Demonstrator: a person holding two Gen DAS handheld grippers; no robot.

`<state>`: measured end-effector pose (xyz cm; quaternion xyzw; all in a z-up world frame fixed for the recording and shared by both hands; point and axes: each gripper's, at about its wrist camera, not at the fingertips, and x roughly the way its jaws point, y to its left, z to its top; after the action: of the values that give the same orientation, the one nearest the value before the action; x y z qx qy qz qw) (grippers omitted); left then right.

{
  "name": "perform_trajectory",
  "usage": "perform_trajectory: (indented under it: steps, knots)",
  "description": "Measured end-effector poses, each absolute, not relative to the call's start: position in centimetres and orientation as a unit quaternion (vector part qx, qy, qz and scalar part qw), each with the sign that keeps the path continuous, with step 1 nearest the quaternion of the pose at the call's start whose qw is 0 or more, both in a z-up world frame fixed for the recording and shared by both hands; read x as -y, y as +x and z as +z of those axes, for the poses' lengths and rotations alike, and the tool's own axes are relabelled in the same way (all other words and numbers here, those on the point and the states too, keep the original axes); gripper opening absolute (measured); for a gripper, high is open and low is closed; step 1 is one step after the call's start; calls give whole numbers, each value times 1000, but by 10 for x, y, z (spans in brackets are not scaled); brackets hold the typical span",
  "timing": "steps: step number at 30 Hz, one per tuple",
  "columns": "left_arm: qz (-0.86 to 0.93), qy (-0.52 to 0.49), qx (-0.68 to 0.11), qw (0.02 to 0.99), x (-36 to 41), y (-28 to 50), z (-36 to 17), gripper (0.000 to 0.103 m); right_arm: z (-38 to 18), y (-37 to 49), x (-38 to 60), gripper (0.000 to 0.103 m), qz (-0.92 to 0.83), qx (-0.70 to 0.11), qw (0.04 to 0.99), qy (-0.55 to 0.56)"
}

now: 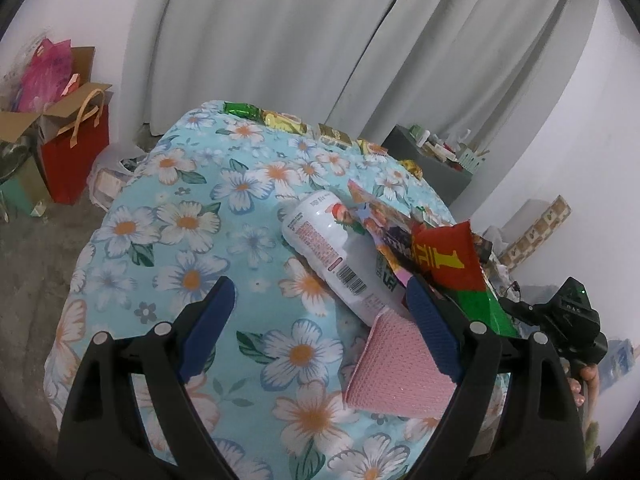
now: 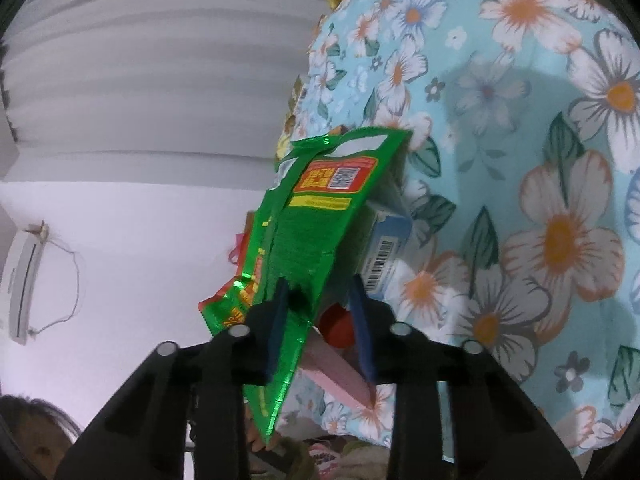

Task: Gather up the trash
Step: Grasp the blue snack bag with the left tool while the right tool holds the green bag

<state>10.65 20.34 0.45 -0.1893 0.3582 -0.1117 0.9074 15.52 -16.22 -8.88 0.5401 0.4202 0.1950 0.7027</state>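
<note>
A: What's hard to make out here?

B: Plenty. In the right wrist view the right tool (image 2: 320, 312) has a green snack wrapper (image 2: 320, 216) between its blue fingers (image 2: 362, 320). The foil covers most of the gap, so I cannot tell if the pads press on it. Behind it a blue-and-white carton (image 2: 386, 248) shows only a corner and a barcode. A red cap (image 2: 336, 326) and a pink pad (image 2: 336, 376) peek out below.

A: And the left tool?

B: The left tool (image 1: 320, 320) is spread wide and holds nothing. It hangs over the flowered cloth (image 1: 192, 240) on the worktop. Its right finger (image 1: 432, 328) overlaps the pink pad (image 1: 396, 376); contact is unclear.

A: Where does the trash sit?

B: Piled at the right of the cloth. A white bottle (image 1: 328, 248) lies on its side, barcode up, partly under a colourful wrapper (image 1: 384, 220) and a red wrapper (image 1: 448, 256) with yellow print. The green wrapper (image 1: 488, 308) is mostly hidden behind them.

A: Anything cut off?

B: More packets (image 1: 280, 120) line the far edge, small and blurred. A red gift bag (image 1: 76, 156) stands on the floor at left.
</note>
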Motion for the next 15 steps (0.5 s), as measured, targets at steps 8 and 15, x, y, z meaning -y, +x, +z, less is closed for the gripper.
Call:
perform_trajectory:
  steps: [8,15]
  knots:
    - [-114,-183,-353,910,-197,110,8,83,-75,146,179,6,234,-367,711,552]
    - [-149,-229,-342,899,-199,115,10,83,-80,125,210,5,226,-340,710,574]
